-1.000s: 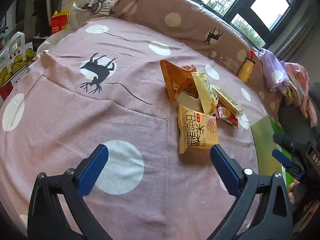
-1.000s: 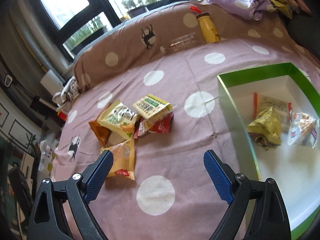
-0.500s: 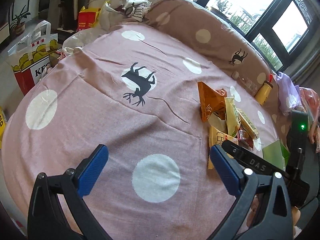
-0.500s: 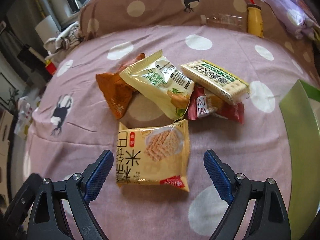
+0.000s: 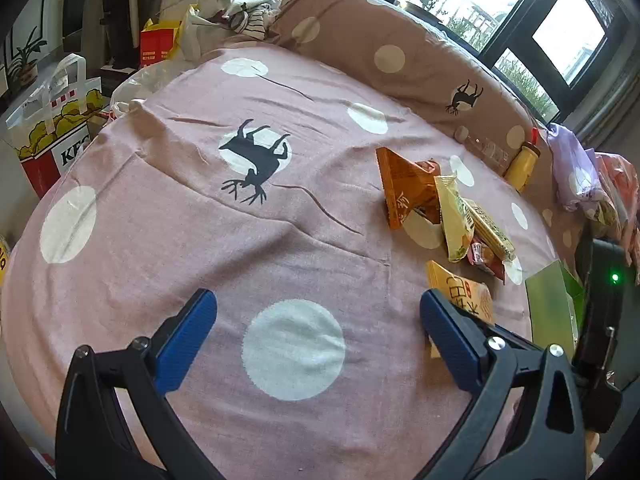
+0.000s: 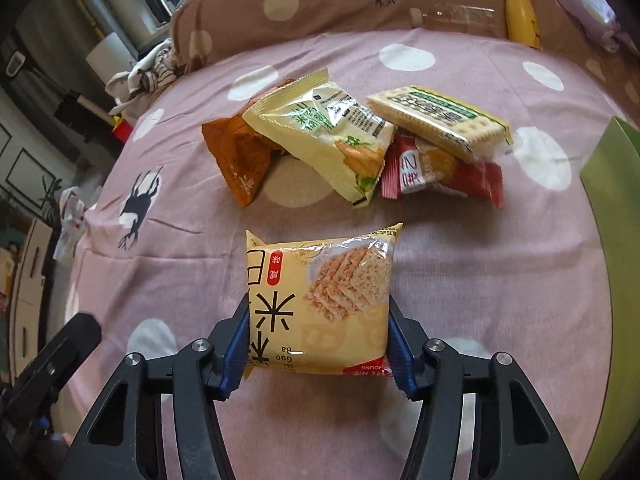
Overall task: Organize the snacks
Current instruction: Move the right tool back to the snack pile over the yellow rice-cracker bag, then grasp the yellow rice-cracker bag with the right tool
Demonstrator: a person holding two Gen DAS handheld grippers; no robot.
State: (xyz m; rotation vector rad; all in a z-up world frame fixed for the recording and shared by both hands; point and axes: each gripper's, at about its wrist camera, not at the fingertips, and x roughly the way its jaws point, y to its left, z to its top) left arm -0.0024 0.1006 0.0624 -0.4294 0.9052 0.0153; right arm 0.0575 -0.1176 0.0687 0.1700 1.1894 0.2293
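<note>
My right gripper (image 6: 318, 344) is shut on a yellow rice-cracker packet (image 6: 320, 300), its blue pads pressing both sides. Beyond it lie an orange packet (image 6: 236, 156), a pale yellow-green packet (image 6: 324, 136), a biscuit pack (image 6: 436, 120) and a red packet (image 6: 440, 176) in a loose pile on the pink bedspread. My left gripper (image 5: 316, 340) is open and empty over a white dot of the spread. The rice-cracker packet (image 5: 464, 292) and the pile (image 5: 440, 208) show to its right. The green box's wall (image 6: 612, 208) is at the right edge.
A yellow bottle (image 6: 520, 16) and a clear bottle (image 6: 456, 16) lie against the brown pillow roll (image 6: 320, 8) at the back. A paper bag (image 5: 52, 128) stands off the bed's left side. Clothes (image 5: 580, 176) are heaped at the far right.
My right gripper moved in and closed on the yellow rice-cracker packet. The left gripper shifted slightly and stays open.
</note>
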